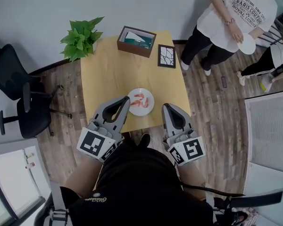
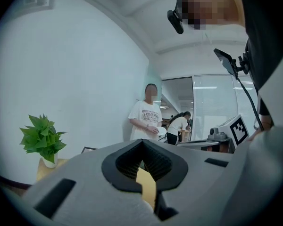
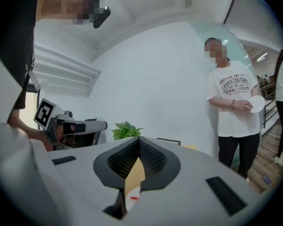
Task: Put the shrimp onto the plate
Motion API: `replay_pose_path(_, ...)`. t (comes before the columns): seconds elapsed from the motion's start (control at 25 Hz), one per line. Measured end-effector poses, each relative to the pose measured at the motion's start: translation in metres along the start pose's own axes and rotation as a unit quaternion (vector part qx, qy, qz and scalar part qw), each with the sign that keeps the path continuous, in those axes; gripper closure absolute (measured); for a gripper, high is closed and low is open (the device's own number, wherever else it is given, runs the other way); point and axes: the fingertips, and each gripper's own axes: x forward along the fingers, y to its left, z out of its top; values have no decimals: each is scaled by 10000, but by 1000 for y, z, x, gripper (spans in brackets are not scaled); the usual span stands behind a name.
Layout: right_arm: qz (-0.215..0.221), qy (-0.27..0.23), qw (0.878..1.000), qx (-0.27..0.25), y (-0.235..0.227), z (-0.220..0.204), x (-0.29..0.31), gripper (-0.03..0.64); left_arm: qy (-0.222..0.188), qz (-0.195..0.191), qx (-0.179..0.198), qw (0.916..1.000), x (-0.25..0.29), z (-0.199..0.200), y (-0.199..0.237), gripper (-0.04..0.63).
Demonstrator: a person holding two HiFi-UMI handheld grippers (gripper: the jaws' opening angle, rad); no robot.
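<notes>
A white plate (image 1: 142, 108) lies near the front edge of the yellow table (image 1: 108, 74), with orange-red shrimp (image 1: 139, 98) on it. In the head view my left gripper (image 1: 127, 98) is held level with its tips over the plate's left rim, jaws shut and empty. My right gripper (image 1: 165, 106) hovers just right of the plate, also shut with nothing in it. In the right gripper view a sliver of the plate (image 3: 131, 200) with a red bit of shrimp (image 3: 134, 197) shows below the closed jaws (image 3: 139, 139). The left gripper view shows closed jaws (image 2: 142, 141) and only table behind.
At the back of the table stand a brown box (image 1: 136, 41) and a framed picture (image 1: 166, 56); a potted plant (image 1: 81, 37) sits at its back left corner. A black office chair (image 1: 16, 95) is to the left. A person (image 1: 228, 22) holding a white plate (image 1: 247, 44) stands back right.
</notes>
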Motion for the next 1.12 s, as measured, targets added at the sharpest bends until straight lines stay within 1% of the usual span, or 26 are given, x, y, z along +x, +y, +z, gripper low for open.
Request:
replay_pose_path(0.2, 85, -38, 10000, 11, 3, 3, -2, 614, 4, -94, 158, 9998, 3, 2, -9, 591)
replay_pose_path(0.68, 159, -56, 9999, 3, 8, 5, 0, 614, 64, -79, 70, 9999, 1, -2, -6, 591)
replay_pose_path(0.92, 176, -43, 9998, 10, 10, 5, 2, 615, 99, -113, 147, 9998, 1, -3, -8, 591)
replay_pose_path(1.12, 195, -55, 9998, 3, 11, 6, 2, 615, 119, -120, 112, 9998, 1, -5, -8, 591)
